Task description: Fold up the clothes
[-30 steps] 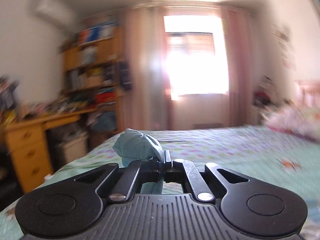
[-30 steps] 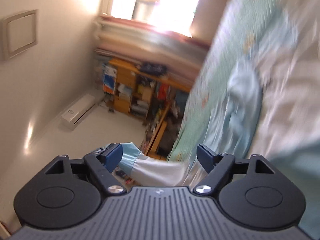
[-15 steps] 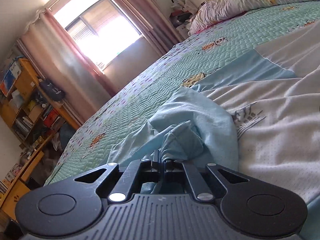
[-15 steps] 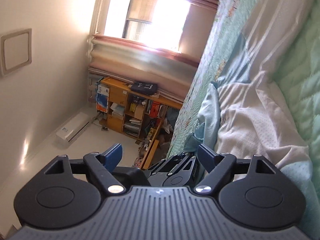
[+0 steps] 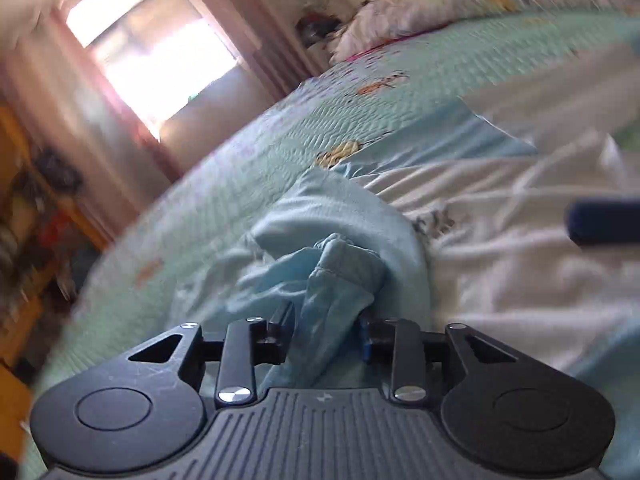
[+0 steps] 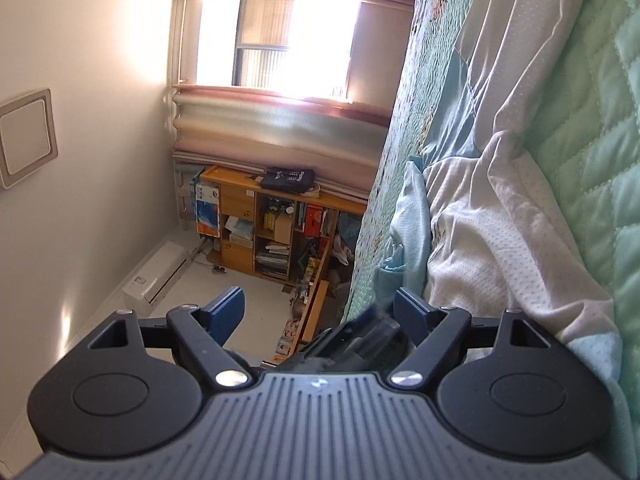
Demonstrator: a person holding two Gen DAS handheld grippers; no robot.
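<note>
The white garment (image 5: 500,248) with light blue sleeves lies crumpled on the bed (image 5: 392,92), spread over the mint green quilted cover, and a small dark print shows on its chest near the sleeve seam. One light blue sleeve (image 5: 340,276) is bunched into a soft heap at the near edge of the garment, and its cuff end runs down between the fingers of the left gripper (image 5: 326,330). The jaws of that gripper have just been opening, and they now stand apart on either side of the cuff with the pads no longer squeezing it, so the sleeve is released though it sits between them. The right gripper (image 6: 320,312) is rolled on its side beside the bed, its jaws spread wide with no cloth between them; in its view the same garment (image 6: 492,248) lies along the bed (image 6: 592,128) at the right, and the left gripper's dark body shows low between the blue pads. One of the right gripper's blue fingers reaches into the left wrist view at the right edge, above the white cloth. Beyond the bed are a bright window (image 6: 280,40) with pink curtains, a wooden bookshelf (image 6: 264,232) crowded with books and boxes, and pillows (image 5: 460,4) at the head of the bed.
</note>
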